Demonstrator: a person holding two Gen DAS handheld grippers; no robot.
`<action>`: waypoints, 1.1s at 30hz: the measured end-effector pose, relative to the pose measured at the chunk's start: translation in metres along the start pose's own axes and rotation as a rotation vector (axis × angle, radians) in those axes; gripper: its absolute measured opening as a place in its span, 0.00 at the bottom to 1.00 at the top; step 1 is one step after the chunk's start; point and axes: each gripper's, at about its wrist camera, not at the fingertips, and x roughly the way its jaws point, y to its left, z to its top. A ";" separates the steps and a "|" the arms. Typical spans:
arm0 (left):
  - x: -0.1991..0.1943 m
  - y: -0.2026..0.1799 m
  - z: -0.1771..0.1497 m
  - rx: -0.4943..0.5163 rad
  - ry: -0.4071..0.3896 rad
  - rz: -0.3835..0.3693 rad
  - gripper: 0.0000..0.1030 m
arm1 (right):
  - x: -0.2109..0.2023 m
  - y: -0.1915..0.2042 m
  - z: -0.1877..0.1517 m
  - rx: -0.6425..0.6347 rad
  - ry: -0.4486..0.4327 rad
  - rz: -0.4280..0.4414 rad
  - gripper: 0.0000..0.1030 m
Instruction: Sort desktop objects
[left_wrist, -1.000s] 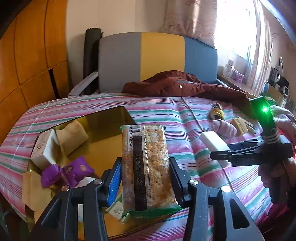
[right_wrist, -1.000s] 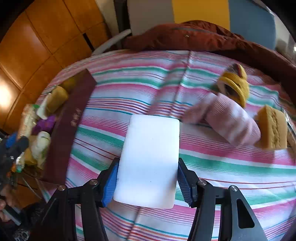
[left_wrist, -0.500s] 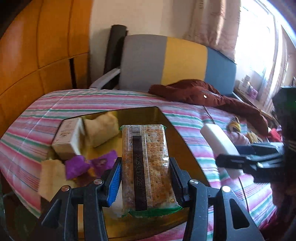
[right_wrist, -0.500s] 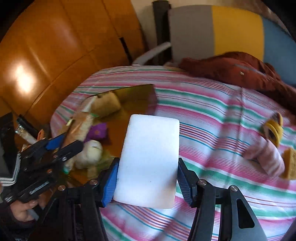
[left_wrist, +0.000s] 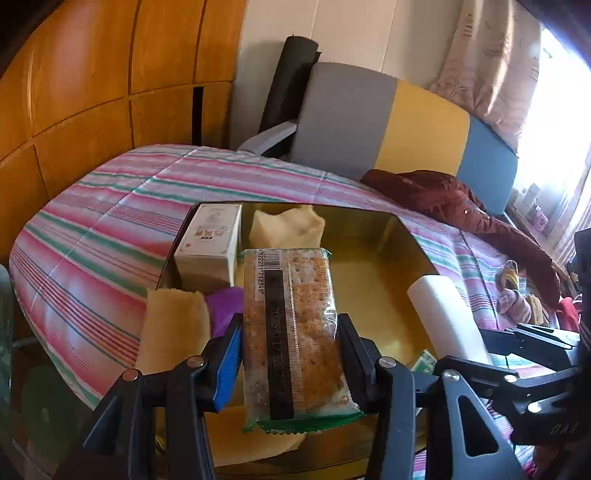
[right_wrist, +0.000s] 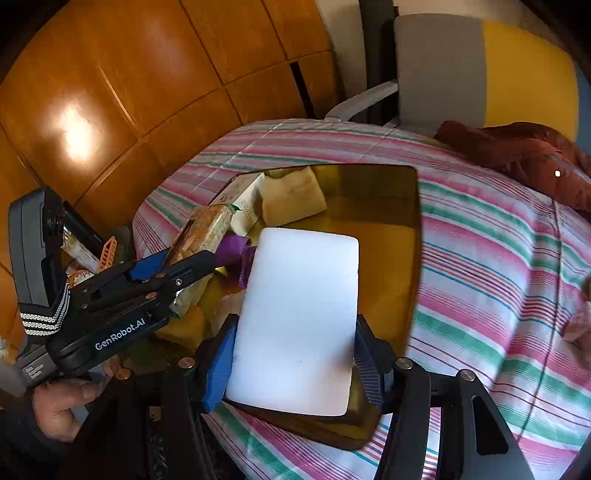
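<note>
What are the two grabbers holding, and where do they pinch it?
The left gripper pinches a cracker pack by its long sides, near the lower end. The right gripper pinches a white block by its long sides, also low down.

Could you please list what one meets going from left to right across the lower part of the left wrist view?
Yellow sponge → purple wrapper → cracker packet held in the left gripper → white block held in the right gripper.

Tray (right_wrist: 413, 236) right half free; left w/ snacks (left_wrist: 207, 243).
</note>
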 end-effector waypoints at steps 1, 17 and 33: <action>0.001 0.000 -0.001 -0.002 0.004 -0.006 0.47 | 0.004 0.002 0.000 -0.002 0.004 -0.007 0.58; 0.034 -0.010 0.008 0.015 0.060 -0.016 0.47 | 0.034 -0.002 0.007 0.026 0.035 -0.118 0.60; 0.014 -0.006 0.007 0.029 0.013 0.034 0.57 | 0.020 -0.006 0.005 0.092 -0.047 -0.139 1.00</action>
